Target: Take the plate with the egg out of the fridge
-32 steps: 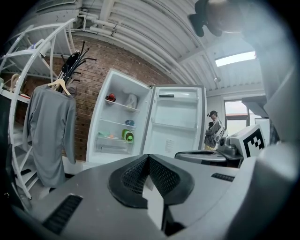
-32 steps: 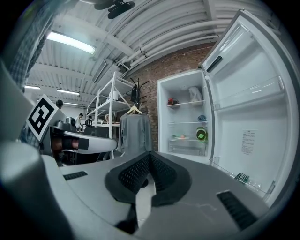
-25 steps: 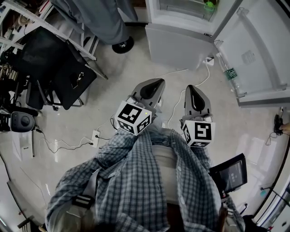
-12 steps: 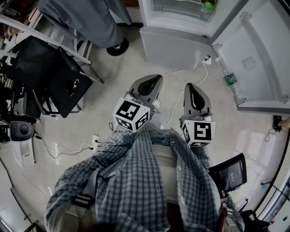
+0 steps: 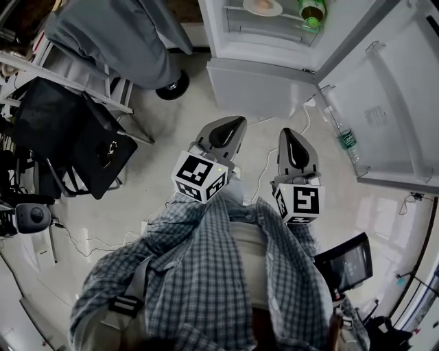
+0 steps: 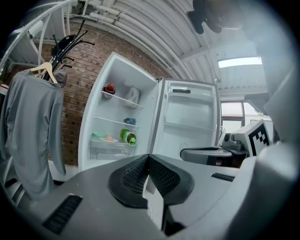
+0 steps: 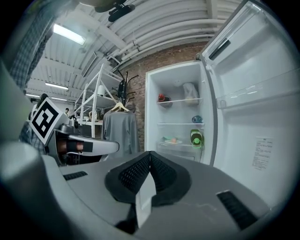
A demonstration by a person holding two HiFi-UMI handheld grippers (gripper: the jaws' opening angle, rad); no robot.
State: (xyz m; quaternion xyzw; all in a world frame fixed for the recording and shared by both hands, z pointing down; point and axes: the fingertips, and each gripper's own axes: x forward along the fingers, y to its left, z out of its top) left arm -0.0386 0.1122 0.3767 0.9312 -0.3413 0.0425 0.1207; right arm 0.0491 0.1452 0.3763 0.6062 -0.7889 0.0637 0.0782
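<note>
The fridge (image 5: 260,75) stands open ahead, its door (image 5: 387,89) swung out to the right. On a lower shelf lies a white plate with an egg (image 5: 262,7) (image 6: 108,139) (image 7: 173,140), and a green bottle (image 5: 312,10) (image 6: 128,137) (image 7: 196,137) lies just right of it. My left gripper (image 5: 235,123) (image 6: 149,157) and right gripper (image 5: 287,134) (image 7: 150,153) are held side by side, pointing at the fridge from well short of it. Both are shut with nothing between the pads.
A grey garment (image 6: 33,122) hangs on a rack left of the fridge. A black chair (image 5: 75,130) stands at the left. Cables (image 5: 271,154) run across the floor in front of the fridge. A water bottle (image 5: 346,139) sits in the door, and a tablet (image 5: 346,260) is at my right side.
Both grippers and the head view have moved forward toward the fridge. The shelf with the plate and egg has come into the head view at the top edge.
</note>
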